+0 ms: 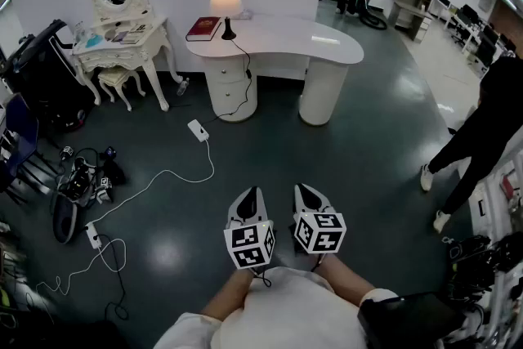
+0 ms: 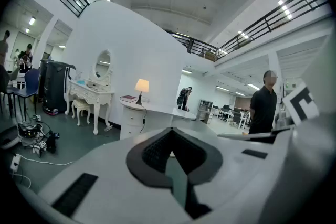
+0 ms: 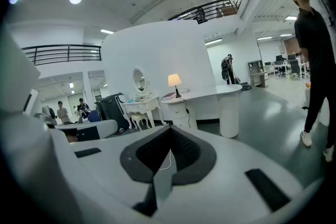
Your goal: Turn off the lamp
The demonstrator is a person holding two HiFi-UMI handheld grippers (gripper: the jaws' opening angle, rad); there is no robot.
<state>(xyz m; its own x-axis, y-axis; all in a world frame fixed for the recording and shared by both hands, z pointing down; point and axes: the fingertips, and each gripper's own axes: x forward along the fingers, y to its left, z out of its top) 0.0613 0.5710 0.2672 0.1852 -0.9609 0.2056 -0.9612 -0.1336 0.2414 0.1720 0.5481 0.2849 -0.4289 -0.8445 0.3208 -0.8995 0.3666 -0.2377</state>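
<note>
**Q:** Which step of the task does the figure show?

**A:** The approach. The left tongs (image 1: 249, 196) and the right tongs (image 1: 306, 194) are held side by side over the floor (image 1: 351, 159), well apart from the lamp (image 1: 226, 2). Each pair of jaws is together, tips meeting, with nothing between them. The shade glows, so the switching-off is judged not yet begun.

**Q:** Where is the lamp, and how does it look?

**A:** It stands upright at the left end of the curved white tabletop (image 1: 286, 41), near the back edge, just beside a red book (image 1: 203, 28). It has a cream shade, lit, on a slim dark stem with a small dark base. A dark cord (image 1: 245, 76) drops over the front edge, runs down past the drawer unit (image 1: 229, 90), and leads toward a white socket block (image 1: 198, 130) on the floor.

**Q:** What does the next move call for?

**A:** Probably crossing the floor to the tabletop's left end and locating the switch. From here it cannot be told whether the switch sits on the cord or on the base. Closed tongs would likely suit a press. The lamp looks light, so a push might slide or tip it.
</note>
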